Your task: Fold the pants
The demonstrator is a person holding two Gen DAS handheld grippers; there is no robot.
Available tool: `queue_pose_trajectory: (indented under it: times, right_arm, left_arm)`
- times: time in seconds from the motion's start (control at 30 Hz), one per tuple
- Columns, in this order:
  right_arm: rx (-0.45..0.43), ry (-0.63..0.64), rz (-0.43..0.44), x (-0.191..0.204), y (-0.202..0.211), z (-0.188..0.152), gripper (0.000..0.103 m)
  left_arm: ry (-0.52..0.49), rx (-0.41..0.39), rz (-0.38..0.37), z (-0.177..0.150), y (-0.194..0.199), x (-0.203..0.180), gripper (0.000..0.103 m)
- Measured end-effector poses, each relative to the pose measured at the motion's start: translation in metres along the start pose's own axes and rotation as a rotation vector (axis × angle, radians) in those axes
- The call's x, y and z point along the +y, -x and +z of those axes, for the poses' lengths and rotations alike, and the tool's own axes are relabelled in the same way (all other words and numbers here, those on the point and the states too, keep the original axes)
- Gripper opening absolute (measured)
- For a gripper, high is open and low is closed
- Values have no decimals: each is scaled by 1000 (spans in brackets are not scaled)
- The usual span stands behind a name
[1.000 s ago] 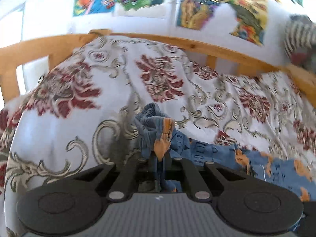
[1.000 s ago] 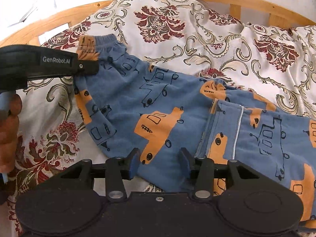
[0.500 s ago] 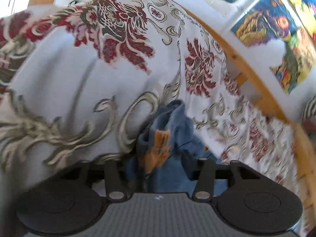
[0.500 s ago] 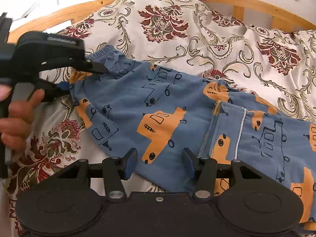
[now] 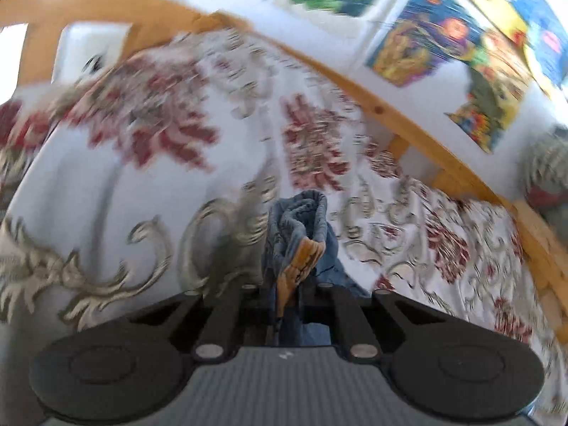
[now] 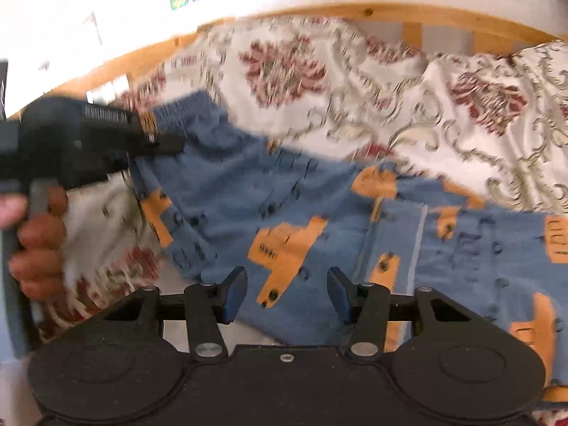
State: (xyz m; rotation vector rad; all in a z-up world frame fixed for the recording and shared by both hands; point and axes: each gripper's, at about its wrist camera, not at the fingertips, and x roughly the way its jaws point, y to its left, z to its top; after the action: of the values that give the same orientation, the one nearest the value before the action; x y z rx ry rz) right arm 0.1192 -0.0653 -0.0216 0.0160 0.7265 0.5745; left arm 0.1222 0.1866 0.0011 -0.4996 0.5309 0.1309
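Blue pants (image 6: 284,195) with orange car prints lie spread on the floral bedspread. In the right wrist view my left gripper (image 6: 167,142) is at the waistband at the upper left. In the left wrist view, bunched waistband cloth (image 5: 298,234) stands up between the fingers of my left gripper (image 5: 287,294); its jaws are closing and pinch the cloth. My right gripper (image 6: 285,294) hovers open over the near edge of the pants, its blue pads (image 6: 234,293) wide apart with nothing gripped.
The floral bedspread (image 6: 408,81) covers the bed. A wooden bed rail (image 6: 355,12) runs along the far side, with posters (image 5: 419,49) on the wall behind. A person's hand (image 6: 39,248) holds the left gripper's handle at the left.
The left gripper let its jaws spread half a second ago and has closed again on the waistband, rolling as it went. The right gripper rose slightly, still open.
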Motion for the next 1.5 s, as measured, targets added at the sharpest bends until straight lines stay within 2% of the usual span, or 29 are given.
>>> queue_pose_trajectory:
  times: [0.1,0.17,0.37,0.47,0.53,0.7,0.77,0.83,0.9,1.0,1.3,1.5]
  right_arm:
    - [-53,-60,20,-32,22,16,61]
    - [-53,-116,57,-61,30,31,66]
    - [31,-346,287,-146,32,82,74]
    - [73,-440,408,-163,27,99,77]
    - [113,-458,443,-165,23,108,77]
    - [196,-440,403,-163,9,114,75]
    - [200,-479,428,-167,5,109,72]
    - [200,-524,438,-175,4,107,64]
    - [191,-528,429,-180,7,107,48]
    - [185,-500,411,-187,14,109,38]
    - [157,-342,385,-195,34,119,33]
    - [125,-320,370,-211,55,116,32]
  left_arm:
    - [-109,-19,-30,3,10,-24,10]
    - [-176,-27,-53,1,17,-41,10]
    - [-397,-25,-109,-22,25,-104,10]
    - [-522,-34,-107,-40,28,-135,10]
    - [-583,-37,-100,-53,30,-152,10]
    - [-663,-37,-84,-76,30,-181,10]
    - [-694,-37,-76,-83,30,-189,10]
    - [-726,-36,-76,-88,29,-196,10]
    - [-762,-37,-75,-92,27,-204,10]
    - [-814,-33,-67,-99,25,-216,11]
    - [-936,-51,-40,-124,21,-250,11]
    - [-888,-27,-133,-123,23,-264,11]
